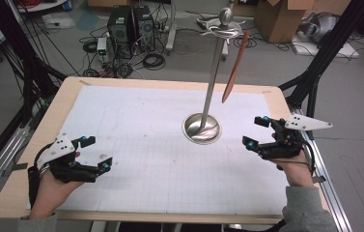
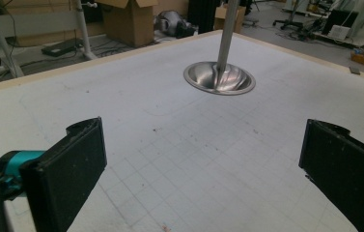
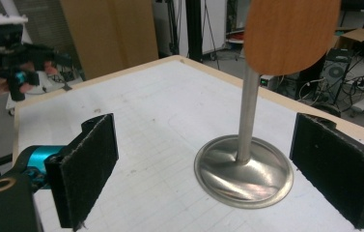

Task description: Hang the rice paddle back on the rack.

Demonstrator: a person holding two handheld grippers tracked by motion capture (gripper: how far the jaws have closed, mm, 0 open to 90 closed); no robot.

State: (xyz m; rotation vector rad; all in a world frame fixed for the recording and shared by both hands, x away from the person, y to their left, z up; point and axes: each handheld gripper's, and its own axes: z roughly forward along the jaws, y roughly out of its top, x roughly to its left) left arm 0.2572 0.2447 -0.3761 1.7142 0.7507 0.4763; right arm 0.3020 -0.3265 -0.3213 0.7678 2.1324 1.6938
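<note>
Wooden spatula (image 1: 235, 67): flat, reddish-brown, rounded blade, hanging from steel stand (image 1: 203, 127) mid-bench (image 1: 35, 145). Left tongs (image 1: 94, 153) and right tongs (image 1: 257, 131) both released, empty, flanking stand.

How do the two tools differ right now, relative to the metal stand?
The right tool sits close beside the metal stand, level with its round base; the left tool is farther off, nearer the table's front left. In the right gripper view the base lies between the jaws; in the left gripper view it lies well ahead. Both are open, holding nothing.
</note>
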